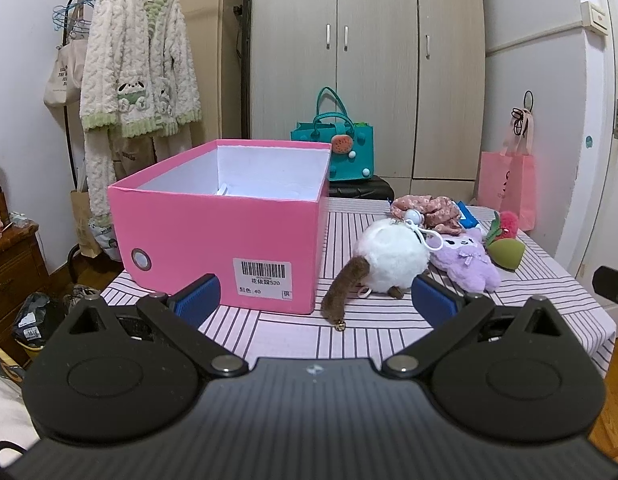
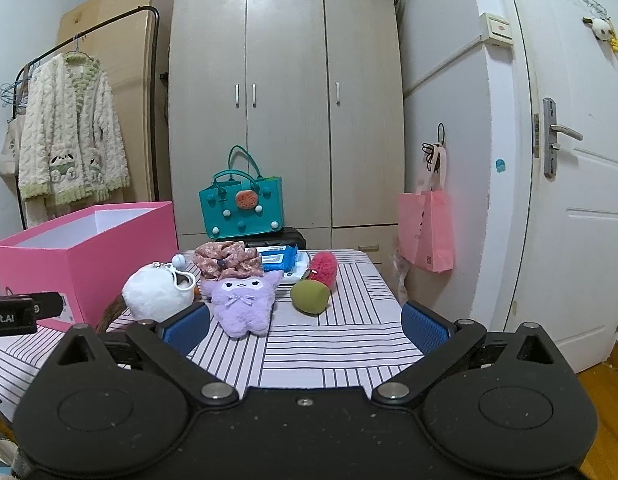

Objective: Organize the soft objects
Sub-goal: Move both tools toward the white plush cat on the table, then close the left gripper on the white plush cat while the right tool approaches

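Observation:
An open pink box point(image 1: 221, 240) point(image 2: 85, 252) stands on the left of a striped table point(image 1: 349, 336) point(image 2: 329, 344). Beside it lie a white plush ball with a brown tail point(image 1: 385, 260) point(image 2: 157, 294), a purple plush doll point(image 1: 465, 260) point(image 2: 241, 302), a floral pink scrunchie point(image 1: 429, 210) point(image 2: 227, 258), a green-and-red plush fruit point(image 1: 505, 246) point(image 2: 315, 286) and a blue wipes pack point(image 2: 279, 258). My left gripper point(image 1: 315, 300) hovers open in front of the box and the white ball. My right gripper point(image 2: 305, 326) hovers open, short of the purple doll. Neither holds anything.
A teal felt bag point(image 1: 341, 148) point(image 2: 241, 208) sits on a black case behind the table. A pink paper bag point(image 1: 509, 188) point(image 2: 427, 232) hangs on the wall at right. A fluffy robe point(image 1: 137, 60) hangs on a rack at left. A wardrobe point(image 2: 285, 100) stands behind.

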The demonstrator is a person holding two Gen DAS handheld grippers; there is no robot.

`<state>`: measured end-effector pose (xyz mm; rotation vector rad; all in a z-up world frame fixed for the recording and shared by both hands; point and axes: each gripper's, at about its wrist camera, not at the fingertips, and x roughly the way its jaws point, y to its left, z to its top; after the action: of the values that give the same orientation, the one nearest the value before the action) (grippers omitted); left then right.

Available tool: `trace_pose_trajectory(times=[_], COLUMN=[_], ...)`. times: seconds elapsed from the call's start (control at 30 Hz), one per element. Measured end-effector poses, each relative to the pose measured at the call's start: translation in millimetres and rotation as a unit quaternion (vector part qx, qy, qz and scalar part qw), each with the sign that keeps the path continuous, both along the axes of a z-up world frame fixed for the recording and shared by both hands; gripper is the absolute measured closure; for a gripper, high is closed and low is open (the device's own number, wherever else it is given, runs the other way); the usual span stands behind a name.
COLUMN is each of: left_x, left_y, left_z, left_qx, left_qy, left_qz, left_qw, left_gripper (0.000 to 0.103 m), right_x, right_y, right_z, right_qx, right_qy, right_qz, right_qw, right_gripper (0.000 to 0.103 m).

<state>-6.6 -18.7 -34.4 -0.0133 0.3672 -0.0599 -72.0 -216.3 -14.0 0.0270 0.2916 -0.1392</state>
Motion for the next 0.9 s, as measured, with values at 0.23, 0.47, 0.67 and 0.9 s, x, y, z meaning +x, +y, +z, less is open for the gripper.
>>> trace_pose_trajectory(times=[0.23, 0.47, 0.67, 0.9], left_x=[3.5, 5.0, 9.9, 14.8], left_y=[-2.5, -2.0, -0.5, -5.7], left_z=[-2.2, -2.3, 0.1, 9.1], left_qx=[0.007, 0.006, -0.002, -0.003], left_qy=[0.005, 0.006, 0.017, 0.022], left_qz=[0.001, 0.001, -0.012, -0.04], left_qw=[1.0, 1.0, 0.9998, 0.999], left_gripper=[0.0, 0.0, 0.0, 0.0], right_x=[-0.1, -1.9, -2.6, 8.5], right_y=[1.3, -1.4, -4.2, -17.9], right_z=[-2.2, -1.0, 7.7, 10.6], right_qx=[-0.005, -0.003, 0.011, 0.031], right_qy=[-0.004, -0.013, -0.02, -0.041], right_qz=[-0.003, 0.014, 0.08, 0.134], right_qw=[1.0, 1.0, 0.997, 0.99], right_gripper=[0.0, 0.0, 0.0, 0.0])
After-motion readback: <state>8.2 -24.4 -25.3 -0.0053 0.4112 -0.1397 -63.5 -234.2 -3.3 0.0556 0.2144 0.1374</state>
